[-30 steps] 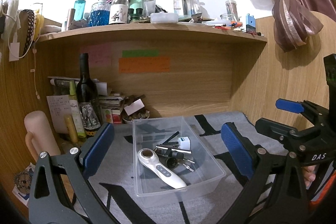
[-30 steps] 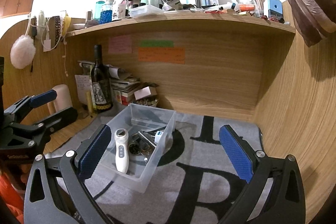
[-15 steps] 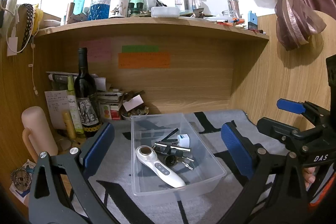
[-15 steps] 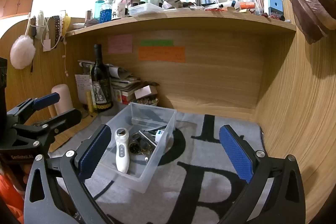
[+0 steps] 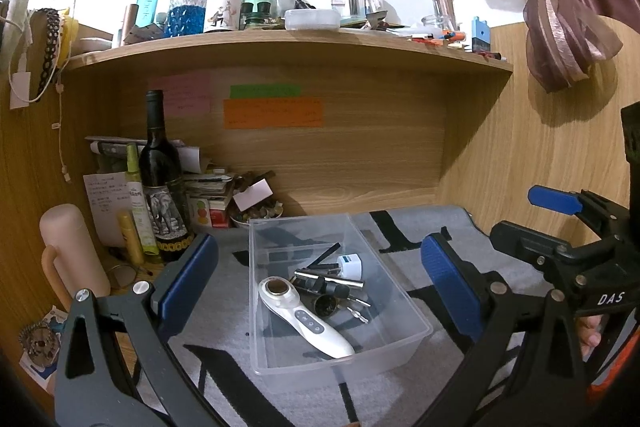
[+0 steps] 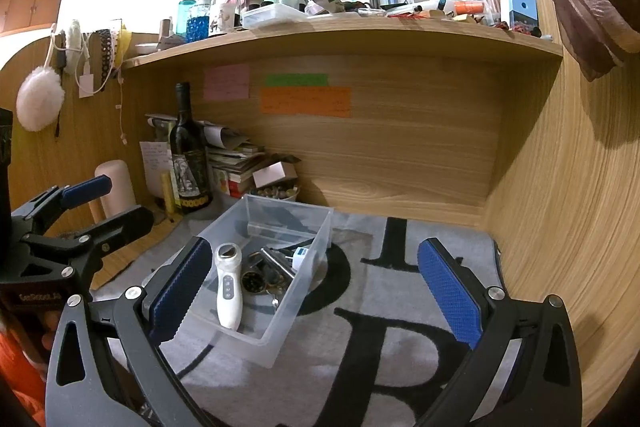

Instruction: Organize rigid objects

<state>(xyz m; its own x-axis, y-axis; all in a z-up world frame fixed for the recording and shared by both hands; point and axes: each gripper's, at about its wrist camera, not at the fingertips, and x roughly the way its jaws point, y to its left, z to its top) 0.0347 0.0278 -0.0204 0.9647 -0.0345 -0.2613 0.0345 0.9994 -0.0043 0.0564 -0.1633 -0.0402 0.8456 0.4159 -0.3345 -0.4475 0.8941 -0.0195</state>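
We are looking at the clear plastic bin [image 5: 404, 311] sitting on the grey mat [image 6: 392, 359] with big black letters; in the right wrist view a "B" is reading clearly on the mat just right of the bin. Inside the bin a white handheld device [image 5: 304, 319] is lying along its left side, with a white plug adapter [image 5: 349, 264], a metal rod [image 5: 332, 277] and small dark parts crowding beside it toward the back. Both our grippers are hovering near the bin's front edge, touching nothing: the left gripper [image 5: 320, 279] is standing spread wide, and the right gripper [image 6: 316, 287] is spread wide too. "DAS" is showing on the right gripper's body in the left wrist view. Behind the bin to its left a wine bottle [image 5: 162, 187] with an elephant label is standing; pink, green and orange notes [image 5: 273, 112] behind are too blurred to read. Right of the bin the mat is lying open up to the wooden side wall [image 6: 560, 227]
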